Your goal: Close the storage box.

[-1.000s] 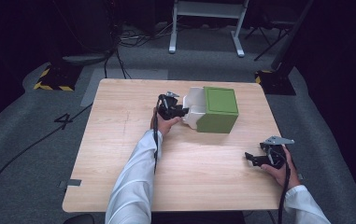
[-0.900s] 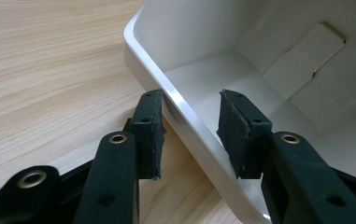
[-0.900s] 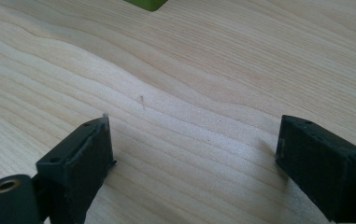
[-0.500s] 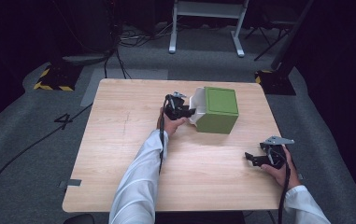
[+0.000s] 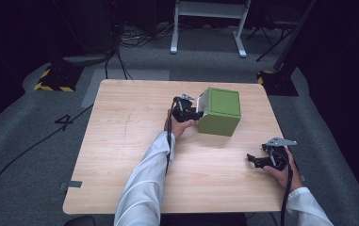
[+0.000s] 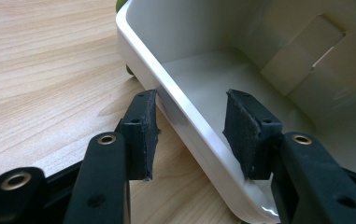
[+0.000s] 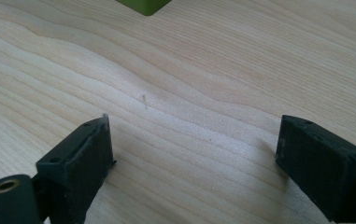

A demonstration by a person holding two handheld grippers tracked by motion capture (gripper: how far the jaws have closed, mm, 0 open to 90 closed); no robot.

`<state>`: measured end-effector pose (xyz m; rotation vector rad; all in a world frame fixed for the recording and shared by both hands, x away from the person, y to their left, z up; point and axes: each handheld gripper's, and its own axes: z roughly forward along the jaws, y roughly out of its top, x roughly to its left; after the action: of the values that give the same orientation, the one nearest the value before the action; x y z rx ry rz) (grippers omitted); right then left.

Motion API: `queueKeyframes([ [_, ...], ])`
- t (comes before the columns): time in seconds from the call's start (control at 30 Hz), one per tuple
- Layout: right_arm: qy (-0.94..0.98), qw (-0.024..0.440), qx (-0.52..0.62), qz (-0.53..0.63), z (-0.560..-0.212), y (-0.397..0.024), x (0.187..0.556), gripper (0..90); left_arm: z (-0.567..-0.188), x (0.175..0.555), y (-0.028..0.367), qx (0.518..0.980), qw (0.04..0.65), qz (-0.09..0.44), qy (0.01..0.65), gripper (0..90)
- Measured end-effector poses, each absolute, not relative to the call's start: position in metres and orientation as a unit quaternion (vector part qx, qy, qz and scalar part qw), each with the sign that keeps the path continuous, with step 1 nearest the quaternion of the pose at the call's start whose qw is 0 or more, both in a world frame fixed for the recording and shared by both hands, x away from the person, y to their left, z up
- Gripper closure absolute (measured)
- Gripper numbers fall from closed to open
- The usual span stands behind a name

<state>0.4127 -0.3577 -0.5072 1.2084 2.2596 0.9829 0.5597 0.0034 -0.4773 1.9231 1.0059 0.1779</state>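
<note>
1. Straddling the white wall of the green box, the left gripper is seen just left of centre in the high view; in the left gripper view its two black pads are set on either side of that wall with a gap showing at each face, so nothing is pressed.
2. Its jaws have just been opening, with the white wall between them.
3. The box is shown lying on its side, the open white interior turned toward the left gripper and the green outside facing up and right, at the upper centre of the table.
4. A rectangular cut-out is visible in the white inner wall at the upper right of the left gripper view.
5. The right gripper is held low over the table at the lower right of the high view, well apart from the box, its jaws spread wide with only bare wood between them.
6. A green corner of the box is caught at the top edge of the right gripper view.
</note>
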Motion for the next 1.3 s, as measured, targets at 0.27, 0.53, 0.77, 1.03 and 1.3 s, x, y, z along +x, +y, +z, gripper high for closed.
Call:
queueKeyframes([
  [0.27,0.807,0.197,0.432,0.351,-0.507,-0.358,0.413,11.0,-0.471,0.559,0.009,0.788,0.456,0.082,0.405,48.7],
  [0.53,0.807,0.197,0.432,0.351,-0.507,-0.358,0.413,11.0,-0.450,0.554,0.031,0.791,0.438,0.126,0.409,46.3],
  [0.77,0.807,0.198,0.433,0.351,-0.507,-0.358,0.412,11.0,-0.440,0.545,0.059,0.792,0.429,0.143,0.409,44.7],
  [1.03,0.806,0.197,0.434,0.351,-0.507,-0.358,0.412,11.0,-0.430,0.523,0.085,0.821,0.397,0.176,0.370,40.7],
  [1.3,0.806,0.198,0.434,0.351,-0.507,-0.359,0.411,11.0,-0.427,0.498,0.109,0.828,0.387,0.198,0.354,38.0],
])
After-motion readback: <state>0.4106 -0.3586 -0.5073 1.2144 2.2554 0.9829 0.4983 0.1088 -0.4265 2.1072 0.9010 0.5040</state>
